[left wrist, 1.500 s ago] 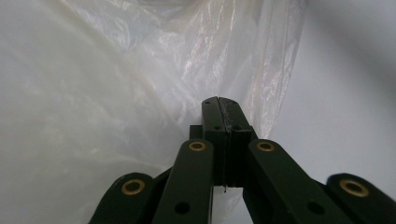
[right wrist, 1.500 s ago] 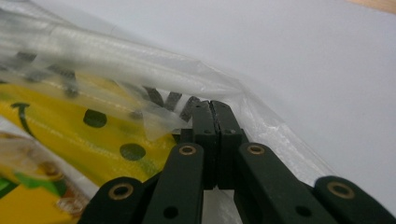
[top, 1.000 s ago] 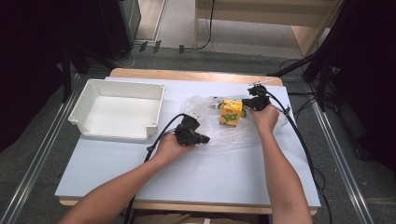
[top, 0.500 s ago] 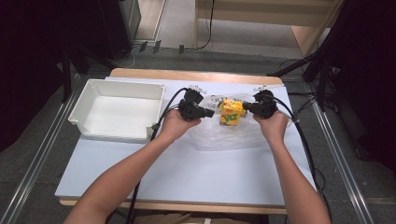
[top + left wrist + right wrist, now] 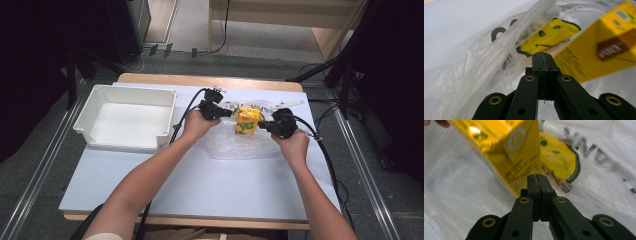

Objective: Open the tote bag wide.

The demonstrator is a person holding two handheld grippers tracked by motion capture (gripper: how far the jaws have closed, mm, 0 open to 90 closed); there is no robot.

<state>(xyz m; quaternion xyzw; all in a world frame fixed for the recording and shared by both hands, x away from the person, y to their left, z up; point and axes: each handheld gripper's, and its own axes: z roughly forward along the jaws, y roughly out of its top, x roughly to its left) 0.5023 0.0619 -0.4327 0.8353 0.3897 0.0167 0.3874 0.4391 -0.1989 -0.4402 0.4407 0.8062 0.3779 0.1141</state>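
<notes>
A yellow drink carton [image 5: 247, 120] stands tilted on a clear plastic bag [image 5: 242, 145] printed with a yellow smiley face [image 5: 549, 35] and black letters. My left gripper [image 5: 226, 113] is just left of the carton, its jaws pressed together, with the tip against the carton's [image 5: 599, 47] near corner. My right gripper [image 5: 263, 126] is just right of the carton, also shut, its tip at the carton's [image 5: 506, 147] lower edge. Whether either tip pinches bag film is hidden. A raised fold of the bag [image 5: 506, 47] runs past the left jaws.
An empty white tray [image 5: 127, 120] sits at the left of the white table [image 5: 200, 185]. Black cables trail from both grippers across the table. The person's forearms reach in from the bottom edge. A wooden strip borders the far edge.
The left gripper moved from the bag's near-left corner up to the carton's left side. The right gripper came slightly nearer. Both now flank the carton closely.
</notes>
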